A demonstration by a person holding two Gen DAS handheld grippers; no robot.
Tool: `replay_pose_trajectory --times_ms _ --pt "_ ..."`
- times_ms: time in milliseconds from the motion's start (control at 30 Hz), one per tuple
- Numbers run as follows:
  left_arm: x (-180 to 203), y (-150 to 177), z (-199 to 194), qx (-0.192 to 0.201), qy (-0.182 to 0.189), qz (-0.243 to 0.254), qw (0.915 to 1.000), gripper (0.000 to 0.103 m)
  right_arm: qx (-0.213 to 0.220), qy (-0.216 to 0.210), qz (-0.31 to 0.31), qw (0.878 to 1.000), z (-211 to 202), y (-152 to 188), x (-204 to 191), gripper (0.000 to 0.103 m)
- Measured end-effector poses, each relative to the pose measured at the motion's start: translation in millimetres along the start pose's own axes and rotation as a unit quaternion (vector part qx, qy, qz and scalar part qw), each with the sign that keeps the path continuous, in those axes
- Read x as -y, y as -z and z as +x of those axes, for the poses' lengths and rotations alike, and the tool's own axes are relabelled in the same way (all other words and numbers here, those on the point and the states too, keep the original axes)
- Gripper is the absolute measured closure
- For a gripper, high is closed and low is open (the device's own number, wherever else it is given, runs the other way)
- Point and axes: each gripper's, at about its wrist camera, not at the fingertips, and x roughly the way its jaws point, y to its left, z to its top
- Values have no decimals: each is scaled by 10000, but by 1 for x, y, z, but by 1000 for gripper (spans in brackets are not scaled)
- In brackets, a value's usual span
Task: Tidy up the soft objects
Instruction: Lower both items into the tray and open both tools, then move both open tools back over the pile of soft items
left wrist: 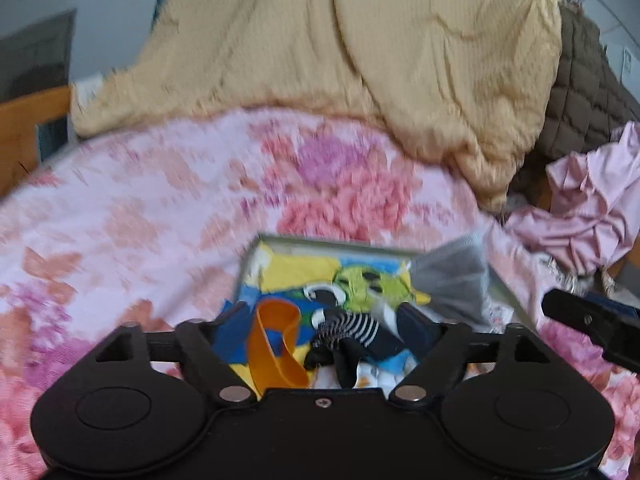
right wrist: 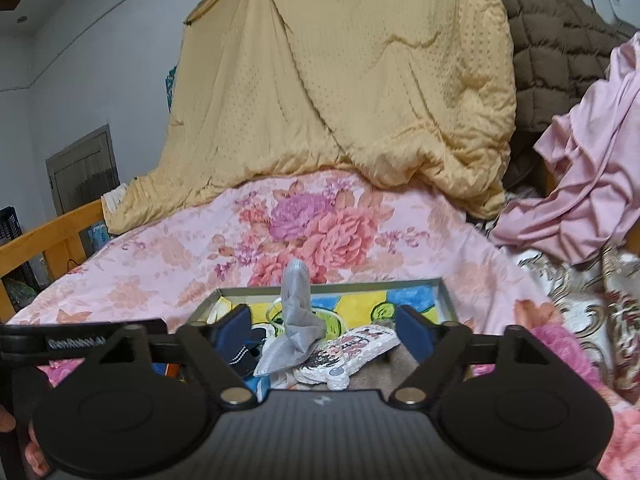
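Observation:
A shallow grey tray (left wrist: 312,240) with a colourful cartoon lining lies on the floral bed; it also shows in the right wrist view (right wrist: 440,292). In it lie an orange strap (left wrist: 276,348), a black-and-white striped sock (left wrist: 352,328) and a grey face mask (left wrist: 452,276). My left gripper (left wrist: 324,320) is open over the tray, with the sock and strap between its fingers. My right gripper (right wrist: 324,328) is open over the tray, with the grey mask (right wrist: 296,320) and a white printed pouch (right wrist: 352,352) between its fingers. The right gripper's edge shows at the right in the left wrist view (left wrist: 592,320).
A yellow quilt (right wrist: 340,100) is heaped at the back of the pink floral bedspread (right wrist: 180,264). Crumpled pink cloth (right wrist: 592,184) and a brown quilted blanket (right wrist: 552,48) lie at the right. A wooden bed rail (right wrist: 48,236) runs along the left.

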Motion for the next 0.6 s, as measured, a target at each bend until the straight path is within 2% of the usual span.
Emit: replay_pose_trajectory --times_ms 267,500,600 --pt "6 -6 -71 405 48 98 9991 5 218 20 -50 9997 -69 -13 -10 4" --pt "0 8 -135 585 174 -36 9981 2 389 65 -210 9990 -129 -20 -31 1" --pt "-1 14 -163 763 220 92 9968 1 469 107 -292 9984 -155 -21 -43 0"
